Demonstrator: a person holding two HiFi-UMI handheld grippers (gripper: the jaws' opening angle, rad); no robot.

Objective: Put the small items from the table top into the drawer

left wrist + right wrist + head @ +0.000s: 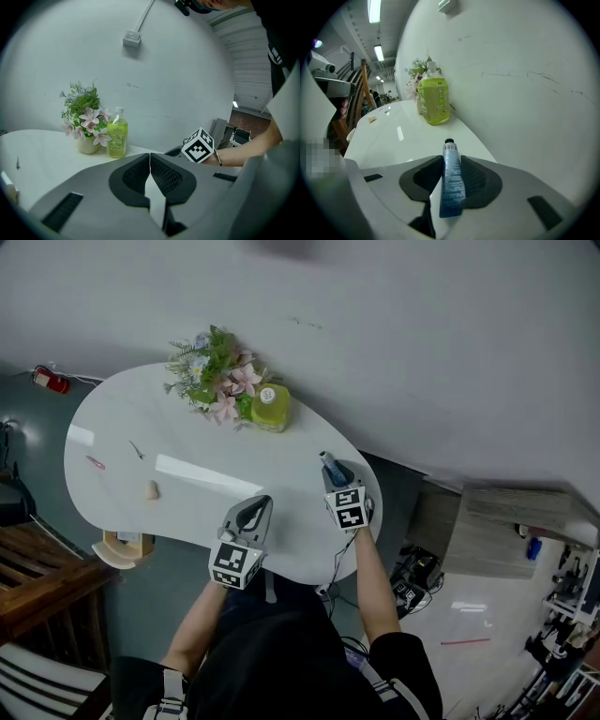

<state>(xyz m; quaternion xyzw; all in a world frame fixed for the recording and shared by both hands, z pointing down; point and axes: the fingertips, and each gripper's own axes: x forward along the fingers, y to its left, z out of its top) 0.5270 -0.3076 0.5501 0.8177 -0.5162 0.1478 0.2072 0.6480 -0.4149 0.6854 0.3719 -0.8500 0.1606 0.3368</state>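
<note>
Right gripper view: tube (452, 180) lengthwise, cap-forward

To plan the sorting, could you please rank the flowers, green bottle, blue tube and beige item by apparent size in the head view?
1. flowers
2. green bottle
3. blue tube, partly hidden, so barely ahead of the next
4. beige item

We see soft, even daylight-white light in all 3 views, with only faint shadows. The glossy white table (281, 456) throws back 1 long bright streak of glare near its middle and a smaller patch at its far left. Ceiling strip lights (374, 10) blaze at the upper left of the right gripper view. Both gripper views bulge strongly and fall to black at their round edges.
</note>
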